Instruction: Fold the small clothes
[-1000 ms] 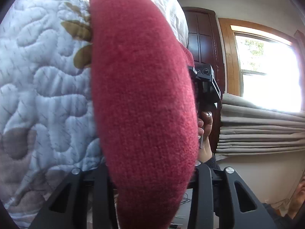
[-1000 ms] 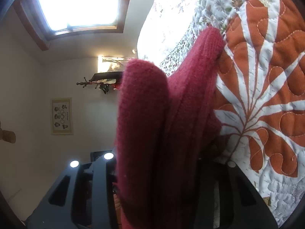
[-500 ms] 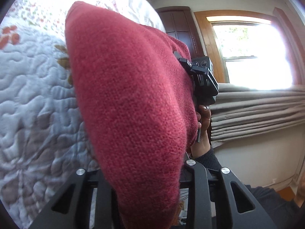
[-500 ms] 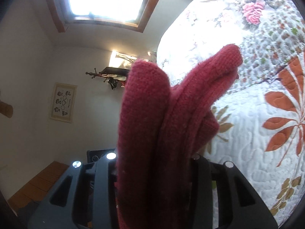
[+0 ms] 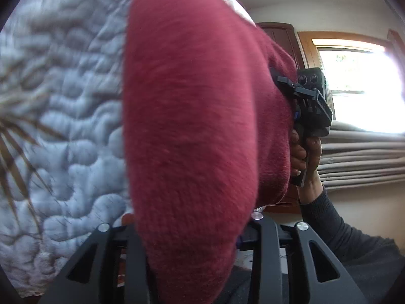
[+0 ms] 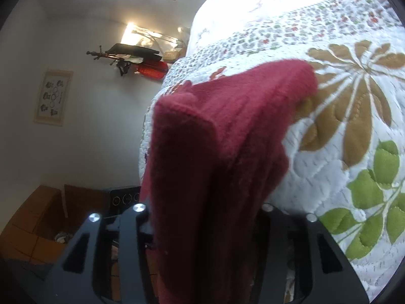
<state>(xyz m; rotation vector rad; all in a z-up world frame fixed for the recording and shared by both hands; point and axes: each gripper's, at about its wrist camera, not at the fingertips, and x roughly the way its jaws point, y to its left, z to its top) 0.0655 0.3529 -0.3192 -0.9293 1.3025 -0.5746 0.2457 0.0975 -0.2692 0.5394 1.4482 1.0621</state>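
Between the jaws of the left gripper [image 5: 195, 238] and the right gripper [image 6: 202, 217], each clamped on it, a red knit garment [image 5: 192, 116] fills mid-frame, the quilt [image 6: 354, 139] behind at the frame's sides.

The red knit garment [image 5: 192, 131] hides both tools' fingertips; the quilt [image 5: 63, 96] is motion-blurred

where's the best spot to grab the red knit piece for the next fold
Probably the free far tip of the red knit piece, where it trails onto the quilt. Come from the quilt side, claw across the narrow end. The near bunched parts are already clamped in the left claw and right claw.
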